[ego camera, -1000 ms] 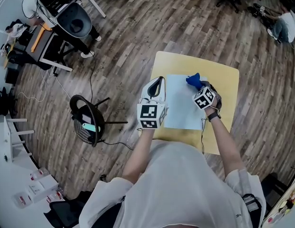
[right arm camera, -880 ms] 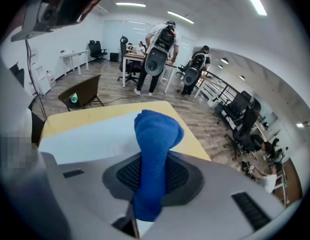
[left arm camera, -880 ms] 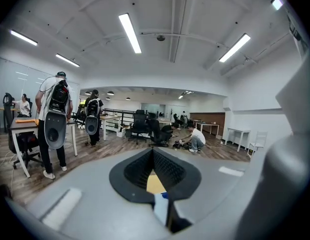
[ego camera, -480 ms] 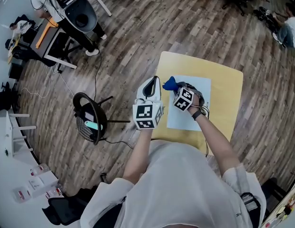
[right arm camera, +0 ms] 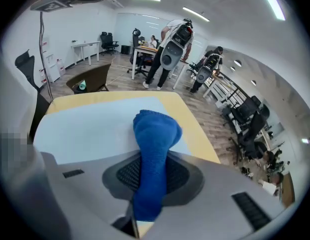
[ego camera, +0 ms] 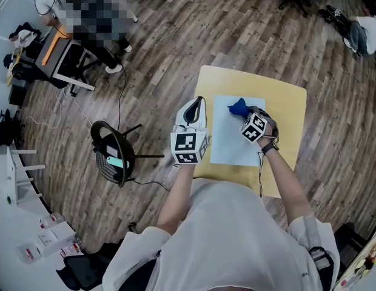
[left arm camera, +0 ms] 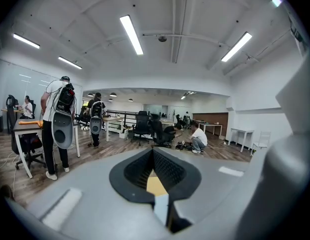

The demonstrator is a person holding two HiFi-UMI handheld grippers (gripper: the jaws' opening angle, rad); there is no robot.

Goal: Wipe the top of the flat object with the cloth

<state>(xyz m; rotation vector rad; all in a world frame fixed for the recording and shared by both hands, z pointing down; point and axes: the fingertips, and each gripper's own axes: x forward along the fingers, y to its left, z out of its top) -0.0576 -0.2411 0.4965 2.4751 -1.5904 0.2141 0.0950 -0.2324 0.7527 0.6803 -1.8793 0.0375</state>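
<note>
Jaws of right gripper (right arm camera: 151, 181) pinching blue cloth (right arm camera: 156, 129), bunched lengthwise, pointing forward along them, on pale sheet (ego camera: 236, 145) near its far edge. Left gripper (left arm camera: 156, 184) jaws pressed together, empty, at yellow surface's (ego camera: 291, 105) left edge. Black chair (ego camera: 112, 153) further left.

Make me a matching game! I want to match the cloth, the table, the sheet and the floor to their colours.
Things:
1. cloth
2. table
3. sheet
4. floor

Colours:
A. yellow
B. brown wood
C. blue
D. almost white

Pairs: 1-C, 2-A, 3-D, 4-B
</note>
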